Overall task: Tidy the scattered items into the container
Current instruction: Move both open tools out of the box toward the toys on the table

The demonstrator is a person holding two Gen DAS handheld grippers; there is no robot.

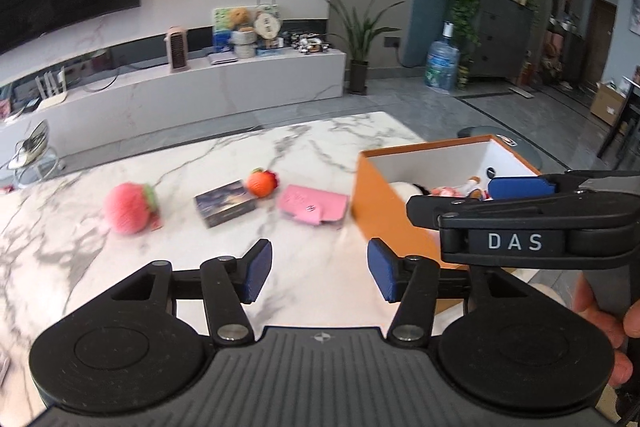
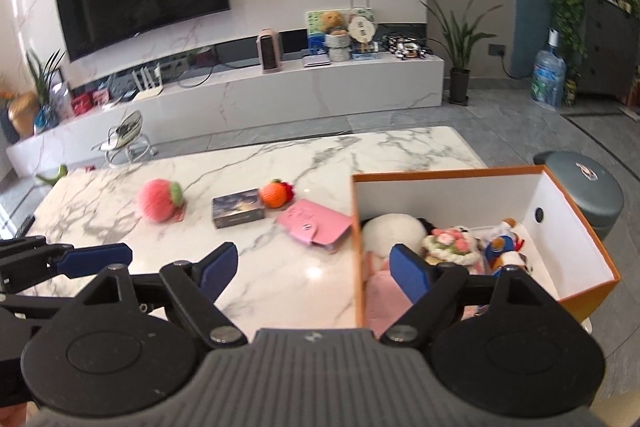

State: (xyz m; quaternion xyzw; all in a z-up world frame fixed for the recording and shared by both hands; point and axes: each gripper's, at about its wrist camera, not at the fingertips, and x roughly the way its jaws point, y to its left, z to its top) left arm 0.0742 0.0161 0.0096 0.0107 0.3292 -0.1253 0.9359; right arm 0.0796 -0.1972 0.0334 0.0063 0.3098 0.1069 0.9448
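Observation:
Four loose items lie in a row on the marble table (image 2: pixel 304 279): a pink strawberry plush (image 2: pixel 160 205), a dark card box (image 2: pixel 238 213), an orange plush fruit (image 2: pixel 274 193) and a pink wallet (image 2: pixel 314 223). To their right stands the orange box (image 2: pixel 576 227), white inside, holding a white plush (image 2: pixel 394 231), a flower plush (image 2: pixel 452 245) and a small doll (image 2: pixel 504 243). My left gripper (image 1: pixel 320 267) hovers open and empty over the table, short of the wallet (image 1: pixel 314 207). My right gripper (image 2: pixel 312 263) is open and empty, straddling the box's left wall.
A grey round bin (image 2: pixel 592 187) sits on the floor just beyond the box. Across the floor, a white TV console (image 2: pixel 280 95) runs along the far wall. A hand (image 1: pixel 600 311) grips the right gripper's handle at the left wrist view's right edge.

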